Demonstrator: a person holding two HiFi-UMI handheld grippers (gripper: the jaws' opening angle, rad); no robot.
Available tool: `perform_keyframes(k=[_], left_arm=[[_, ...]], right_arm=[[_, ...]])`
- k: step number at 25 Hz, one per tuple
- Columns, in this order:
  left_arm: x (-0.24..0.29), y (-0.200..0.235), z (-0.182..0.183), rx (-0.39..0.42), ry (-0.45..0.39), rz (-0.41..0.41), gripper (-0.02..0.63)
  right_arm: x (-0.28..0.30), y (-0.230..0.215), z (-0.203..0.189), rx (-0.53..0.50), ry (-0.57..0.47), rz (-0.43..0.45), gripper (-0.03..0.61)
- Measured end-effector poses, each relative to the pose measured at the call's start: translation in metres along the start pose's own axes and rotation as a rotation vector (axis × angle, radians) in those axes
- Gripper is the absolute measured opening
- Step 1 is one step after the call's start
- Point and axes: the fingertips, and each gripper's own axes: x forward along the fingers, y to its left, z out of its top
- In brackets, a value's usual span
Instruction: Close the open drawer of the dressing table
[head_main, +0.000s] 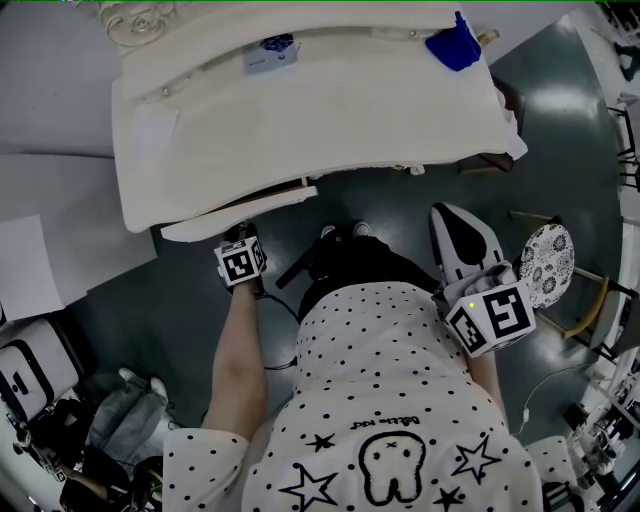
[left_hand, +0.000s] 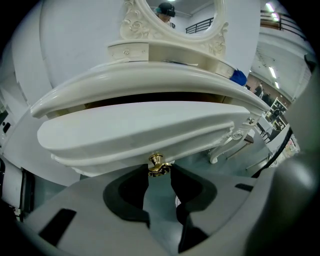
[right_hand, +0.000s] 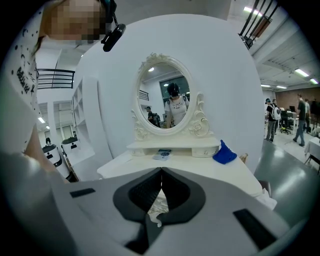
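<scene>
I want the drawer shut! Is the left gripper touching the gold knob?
Cannot tell. The left gripper view shows the gold knob at the left gripper's jaw tips, neither contact nor gap plain.

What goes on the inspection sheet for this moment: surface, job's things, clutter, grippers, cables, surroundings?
Surface: white dressing table, top curved at the front.
Job's things: drawer stands partly out; gold knob on its front.
Clutter: blue cloth and small box on the top, near the mirror.
Grippers: left gripper open, jaws either side of the knob; right gripper shut, empty, at the person's right side.
Cables: what looks like a thin pale cable on the floor at right.
Surroundings: stool with patterned seat at right; people in the background.
</scene>
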Motion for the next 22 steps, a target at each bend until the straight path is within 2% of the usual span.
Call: perform_keyframes(k=[8,22], left_arm=[[0.008,0.002,0.013,0.013,0.0,-0.023,0.15],[0.019,0.008,0.037,-0.001,-0.02,-0.017,0.15]], right_arm=[[0.002,-0.002,0.001,0.001,0.005,-0.018,0.009],[0.014,-0.006,0.002,0.009,0.023,-0.033,0.009]])
